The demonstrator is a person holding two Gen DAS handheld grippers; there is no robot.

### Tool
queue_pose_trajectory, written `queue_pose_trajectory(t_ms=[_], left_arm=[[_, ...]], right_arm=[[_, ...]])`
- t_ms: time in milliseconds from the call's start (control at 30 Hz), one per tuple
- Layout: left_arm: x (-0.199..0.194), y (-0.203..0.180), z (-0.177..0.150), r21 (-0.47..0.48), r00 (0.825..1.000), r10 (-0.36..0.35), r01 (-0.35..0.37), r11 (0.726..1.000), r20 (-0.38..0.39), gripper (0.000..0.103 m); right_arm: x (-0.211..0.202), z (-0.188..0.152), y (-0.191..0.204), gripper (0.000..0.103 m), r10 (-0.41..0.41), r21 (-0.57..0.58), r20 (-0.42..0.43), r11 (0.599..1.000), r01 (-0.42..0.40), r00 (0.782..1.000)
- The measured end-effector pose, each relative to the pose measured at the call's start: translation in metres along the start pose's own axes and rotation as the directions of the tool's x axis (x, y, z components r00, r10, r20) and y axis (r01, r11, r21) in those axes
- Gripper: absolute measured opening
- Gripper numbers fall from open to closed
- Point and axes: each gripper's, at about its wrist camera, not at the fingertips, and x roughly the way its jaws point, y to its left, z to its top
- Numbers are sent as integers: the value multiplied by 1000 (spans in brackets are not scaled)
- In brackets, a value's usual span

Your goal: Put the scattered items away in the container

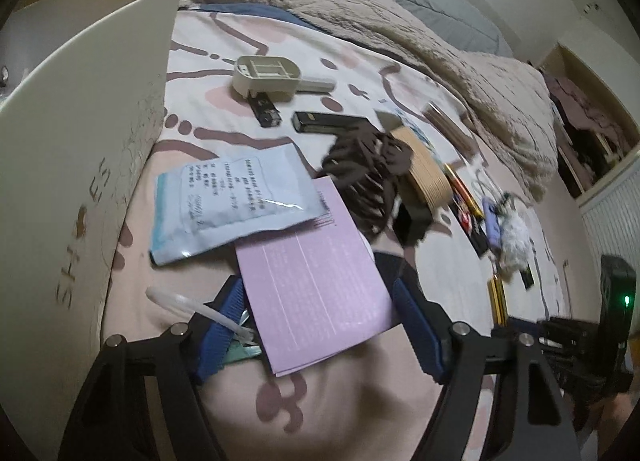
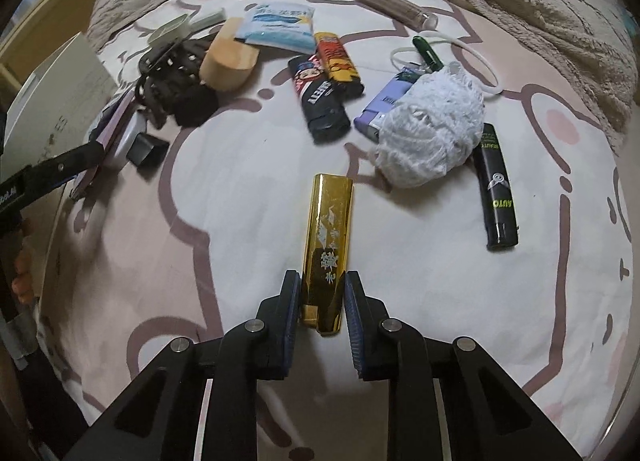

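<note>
So the gold lighter was caught between the right gripper, jaws nearly closed on its near end, still lying mid-bedsheet. The left gripper was spread wide around a pink notepad, apparently not yet clamped. Pickup stage, probably; next, a lift toward the white shoebox at the sheet's left edge would be needed.
</note>
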Motion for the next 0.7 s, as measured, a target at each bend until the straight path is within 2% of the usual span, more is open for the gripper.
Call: queue_pose_trajectory(t_ms=[233,267,300,333,533,667,700], left_arm=[[-18,-14,-21,109,1000,-18,18,994,-2,72],[-21,-16,-24,129,1000,-25,25,991,-2,68],[-24,-18,-27,148,999,-34,34,988,-4,51],[-25,-20,-29,163,999,-43,44,986,-10,47],[-31,-27,-43,234,997,-66,72,970,-34,47],[-37,-28,-50,266,999,-47,48,963,-13,47],[-38,-27,-52,275,999,-34,34,961,-5,51]], right_arm=[[-4,-11,-2,23,5,-30,5,1000,-5,1000],[-5,-12,-2,23,6,-31,5,999,-6,1000],[-5,-12,-2,23,6,-32,3,999,-6,1000],[-5,-12,-2,23,6,-34,2,999,-6,1000],[-6,-14,0,23,-12,-56,-9,998,12,1000],[-7,-15,-2,23,-15,-63,-11,998,15,1000],[-7,-16,-2,23,-16,-66,-12,998,15,1000]])
